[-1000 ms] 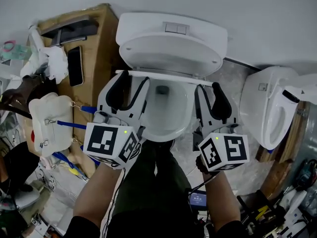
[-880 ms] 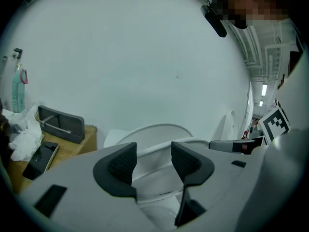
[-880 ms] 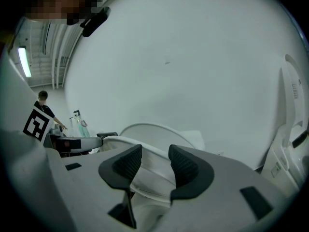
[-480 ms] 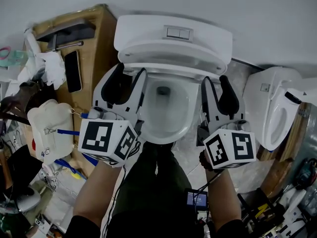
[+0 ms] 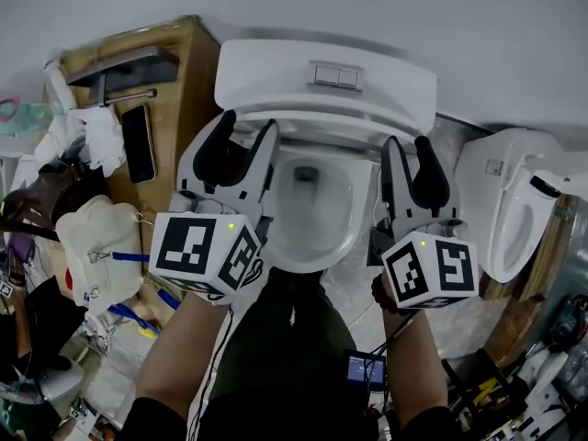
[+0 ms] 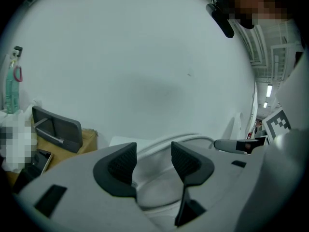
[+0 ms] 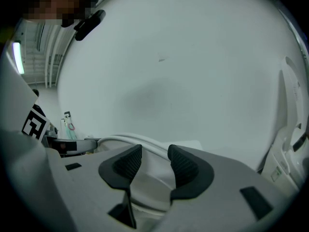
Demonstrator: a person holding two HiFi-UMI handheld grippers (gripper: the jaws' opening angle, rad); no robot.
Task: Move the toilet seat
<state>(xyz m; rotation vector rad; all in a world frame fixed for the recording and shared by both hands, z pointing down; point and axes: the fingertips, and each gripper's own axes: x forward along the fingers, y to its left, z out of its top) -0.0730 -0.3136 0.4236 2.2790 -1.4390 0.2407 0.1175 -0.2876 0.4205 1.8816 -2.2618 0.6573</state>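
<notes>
In the head view a white toilet stands ahead, its bowl (image 5: 312,211) open. The toilet seat (image 5: 322,136) with its lid is raised almost upright against the tank (image 5: 326,76) and shows edge-on. My left gripper (image 5: 246,129) sits at the seat's left side and my right gripper (image 5: 406,145) at its right side. In the left gripper view the wide jaws of the left gripper (image 6: 153,154) straddle the white seat rim (image 6: 190,139) without pressing on it. The right gripper (image 7: 154,157) likewise has the seat rim (image 7: 123,140) running between spread pads.
A wooden cabinet (image 5: 179,72) stands left of the toilet with a dark phone (image 5: 138,143) on it. A white bag (image 5: 96,242) and clutter lie at the lower left. A second white toilet (image 5: 501,209) stands at the right. The wall is just behind the tank.
The seat and lid have swung up from a tilted stand to nearly upright at the tank. Both grippers have moved forward and up with it, jaws unchanged.
</notes>
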